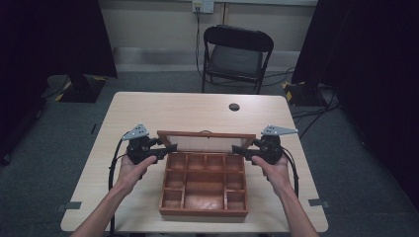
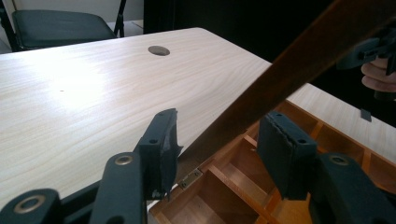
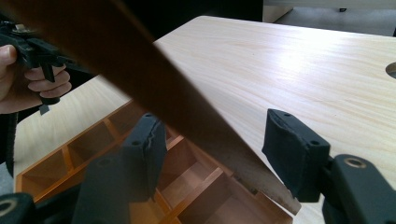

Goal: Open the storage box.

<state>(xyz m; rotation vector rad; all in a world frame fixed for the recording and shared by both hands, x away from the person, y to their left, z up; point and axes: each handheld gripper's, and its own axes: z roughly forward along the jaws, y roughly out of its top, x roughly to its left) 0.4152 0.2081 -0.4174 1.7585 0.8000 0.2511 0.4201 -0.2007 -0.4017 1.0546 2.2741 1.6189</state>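
Note:
A brown wooden box (image 1: 203, 211) with several empty compartments sits on the table's near half. Its framed lid (image 1: 205, 142) is raised and leans back. My left gripper (image 1: 170, 148) is at the lid's left end and my right gripper (image 1: 237, 149) at its right end. In the left gripper view my left gripper (image 2: 222, 128) is open, and the lid's frame (image 2: 299, 60) runs between the jaws above a brass hinge (image 2: 189, 177). In the right gripper view my right gripper (image 3: 215, 130) is open astride the lid's edge (image 3: 140, 60). Neither gripper's pads visibly press the wood.
The light wooden table (image 1: 148, 106) has a round cable hole (image 1: 234, 106) behind the box. A black folding chair (image 1: 237, 54) stands beyond the far edge. Dark curtains hang at both sides, and cables lie on the floor at the right.

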